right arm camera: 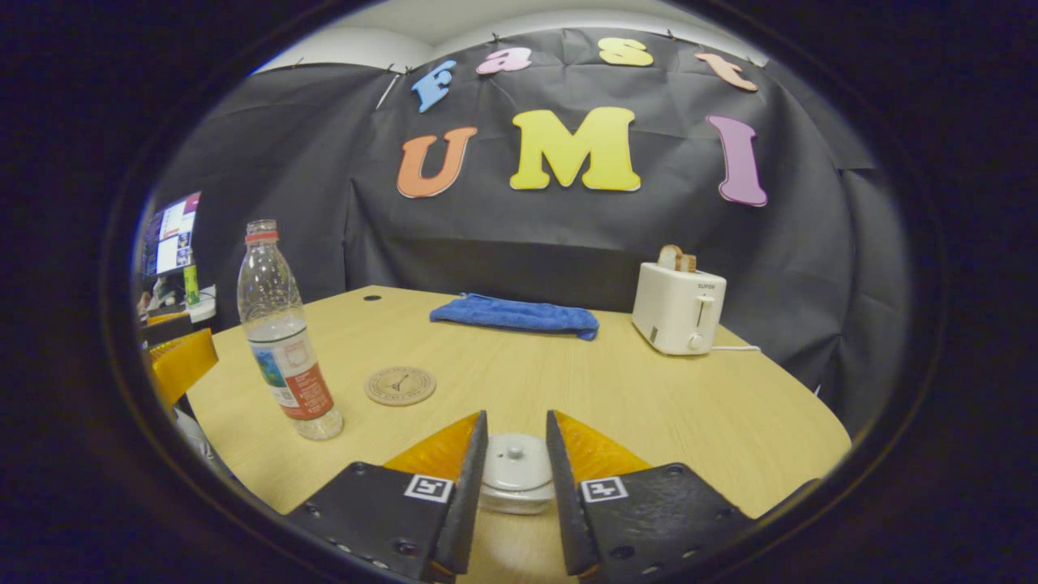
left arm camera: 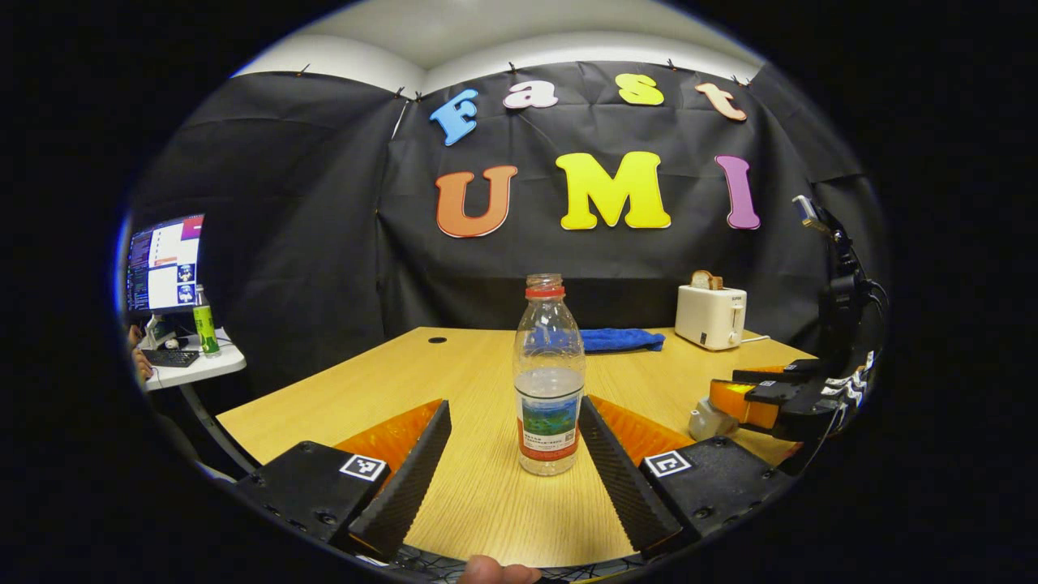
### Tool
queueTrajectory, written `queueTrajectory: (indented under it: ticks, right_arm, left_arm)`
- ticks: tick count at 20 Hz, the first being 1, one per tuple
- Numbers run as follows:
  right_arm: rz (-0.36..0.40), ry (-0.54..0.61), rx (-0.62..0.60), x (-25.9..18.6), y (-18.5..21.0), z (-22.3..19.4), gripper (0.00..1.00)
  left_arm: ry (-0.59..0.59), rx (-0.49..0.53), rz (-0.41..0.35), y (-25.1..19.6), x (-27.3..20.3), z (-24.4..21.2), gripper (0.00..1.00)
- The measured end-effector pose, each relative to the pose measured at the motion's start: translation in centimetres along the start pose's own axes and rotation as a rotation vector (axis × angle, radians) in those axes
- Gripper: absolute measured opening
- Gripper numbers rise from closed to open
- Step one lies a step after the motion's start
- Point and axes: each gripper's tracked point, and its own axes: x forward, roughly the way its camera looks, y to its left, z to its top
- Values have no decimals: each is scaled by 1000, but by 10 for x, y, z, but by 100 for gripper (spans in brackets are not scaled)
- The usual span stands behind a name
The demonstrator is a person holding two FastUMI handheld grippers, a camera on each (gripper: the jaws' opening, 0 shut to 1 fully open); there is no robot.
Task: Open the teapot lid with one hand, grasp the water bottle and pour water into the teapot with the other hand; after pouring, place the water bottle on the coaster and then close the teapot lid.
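**Grippers flank bottle and teapot lid, neither one gripped**

Left gripper view first: your left gripper [left arm camera: 512,454] is spread wide, and the water bottle [left arm camera: 549,377] stands upright between its fingers [left arm camera: 413,470] with clear worktop showing on both sides, so nothing is clamped. That bottle is uncapped, with a red ring at the neck and water up to about the label's top. It sits on the wooden worktop [left arm camera: 454,381]. Off to the right you can see your right gripper [left arm camera: 734,405] low over the teapot [left arm camera: 707,420], of which just a pale bit peeks out. Farther back there's a blue cloth [left arm camera: 620,339] and a white toaster [left arm camera: 711,315] with bread in the slot. At far left, a monitor [left arm camera: 165,264] and a green bottle [left arm camera: 204,323] sit on a side table.

Right gripper view now: your right gripper [right arm camera: 517,462] is open only narrowly, its fingers [right arm camera: 470,478] sitting just either side of the teapot lid [right arm camera: 516,458]. Whether they're touching the knob, I can't tell; the lid sits on the pot. To the left, the water bottle [right arm camera: 285,332] stands upright near the worktop's [right arm camera: 649,405] edge, and the round coaster [right arm camera: 400,385] lies just beside it, bare, apart from the bottle. The blue cloth [right arm camera: 519,315] and toaster [right arm camera: 678,308] are at the back, well apart from the teapot.
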Motion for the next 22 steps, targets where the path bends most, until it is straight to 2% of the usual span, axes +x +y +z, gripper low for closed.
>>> queueTrajectory:
  ticks: [1, 2, 3, 4, 5, 7, 8, 9, 16, 19, 22]
  right_arm:
    - [15, 3, 12, 0, 3, 1, 33]
    - [0, 6, 12, 2, 1, 1, 31]
    - [-5, -4, 9, 2, -2, 1, 13]
    - [-3, -2, 2, 2, -3, 1, 7]
    - [0, -9, -4, 1, -3, -1, 7]
    - [1, -22, -5, 2, -2, 3, 0]
    - [1, -28, -5, 3, -2, 4, 2]
    - [6, -30, -8, 2, -1, 6, 0]
    - [39, -94, 17, -27, -8, 39, 0]
    - [44, -95, 31, -43, -21, 46, 0]
    - [13, -95, 24, -58, -45, 45, 0]
  left_arm:
    - [1, 4, -2, -1, 2, -2, 99]
    - [2, 6, -6, -2, 4, -4, 99]
    - [6, 4, -12, -4, 5, -7, 99]
    - [11, -2, -22, -7, 7, -10, 99]
    - [20, -5, -30, -10, 9, -13, 99]
    - [35, -7, -37, -11, 16, -20, 99]
    - [39, -8, -42, -13, 19, -21, 99]
    - [36, -10, -48, -14, 21, -21, 99]
    - [82, -40, -86, -25, 46, -34, 100]
    - [107, -57, -89, -29, 59, -43, 100]
    - [120, -59, -81, -28, 70, -45, 99]
